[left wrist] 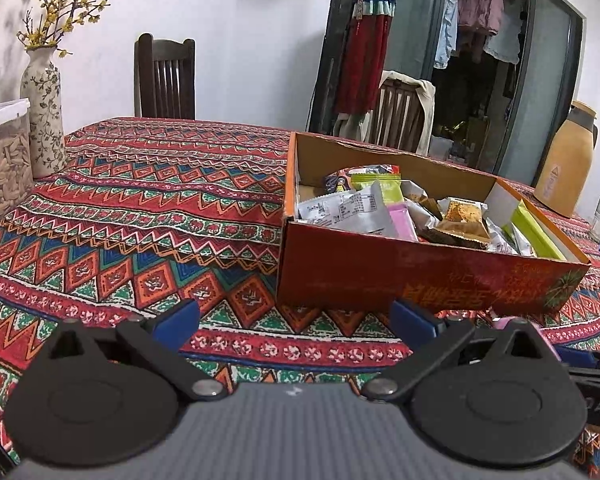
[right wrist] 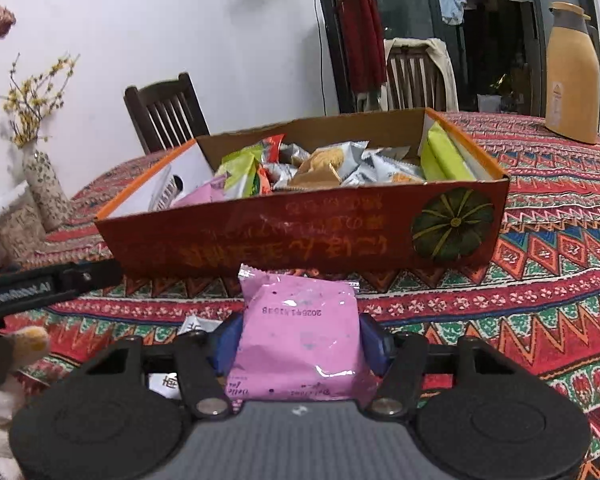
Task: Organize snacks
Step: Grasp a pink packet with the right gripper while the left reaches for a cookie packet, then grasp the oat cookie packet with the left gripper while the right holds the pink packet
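My right claw [right wrist: 300, 344] pinched a pink snack packet [right wrist: 300, 336] between its blue fingers, just in front of the orange box [right wrist: 300, 232] on the patterned tabletop [right wrist: 540, 280]; the box held mixed snack packets [right wrist: 324, 164]. My left claw [left wrist: 296, 320] hung spread and empty near the box's front corner.

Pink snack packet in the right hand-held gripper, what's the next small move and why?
Probably lift the pink snack packet forward over the near wall of the snack box: the right hand-held gripper grips it short of the box, which holds the other snacks.
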